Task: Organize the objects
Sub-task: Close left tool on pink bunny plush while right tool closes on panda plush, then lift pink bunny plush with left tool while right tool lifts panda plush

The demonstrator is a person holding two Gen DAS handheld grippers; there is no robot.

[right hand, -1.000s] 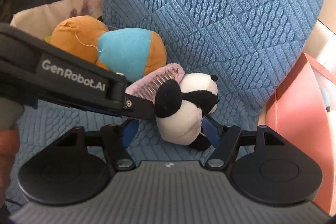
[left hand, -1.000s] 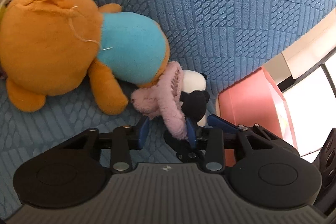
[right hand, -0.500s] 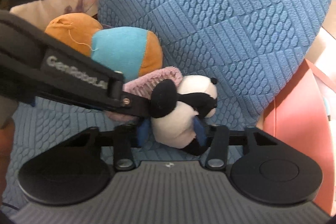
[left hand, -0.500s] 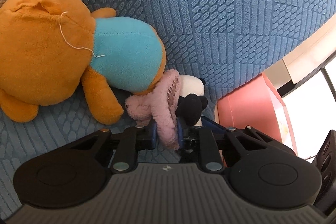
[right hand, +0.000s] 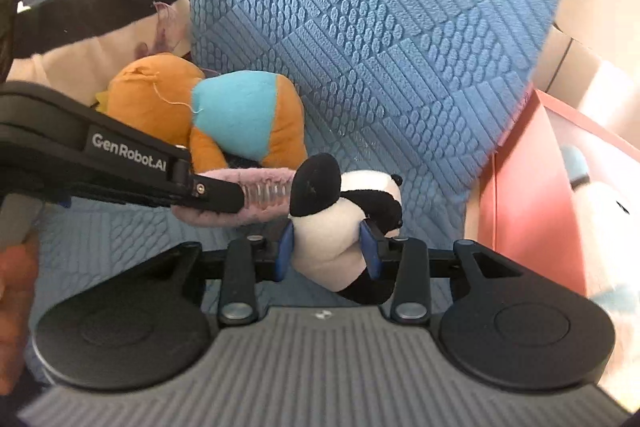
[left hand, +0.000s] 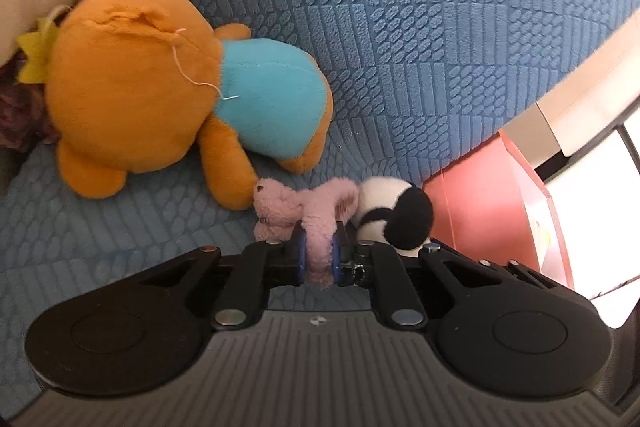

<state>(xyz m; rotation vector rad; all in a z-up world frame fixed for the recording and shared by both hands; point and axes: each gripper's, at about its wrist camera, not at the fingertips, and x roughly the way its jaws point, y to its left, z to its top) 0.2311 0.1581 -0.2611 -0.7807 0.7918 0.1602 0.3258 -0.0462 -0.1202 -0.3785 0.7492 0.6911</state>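
Toys gripped in both grippers, lift stage of the tidy-up.

Left wrist view: the left gripper (left hand: 319,251) has just drawn its jaws narrow and pinches the pink plush toy (left hand: 304,211) between the pads; the panda plush (left hand: 394,213) sits just right of its fingertips, the orange bear (left hand: 160,95) lies ahead and left on the blue textured cushion (left hand: 420,27). Right wrist view: the right gripper (right hand: 329,251) has just closed on the panda's white body, jaws held part-way by its bulk; the left gripper's arm crosses from the left, the pink bin (right hand: 532,187) stands to the right. Judged step: both toys grasped; next calls for a clean lift and carry, likely toward the bin. The bin's interior is cut off and its contents blurred.
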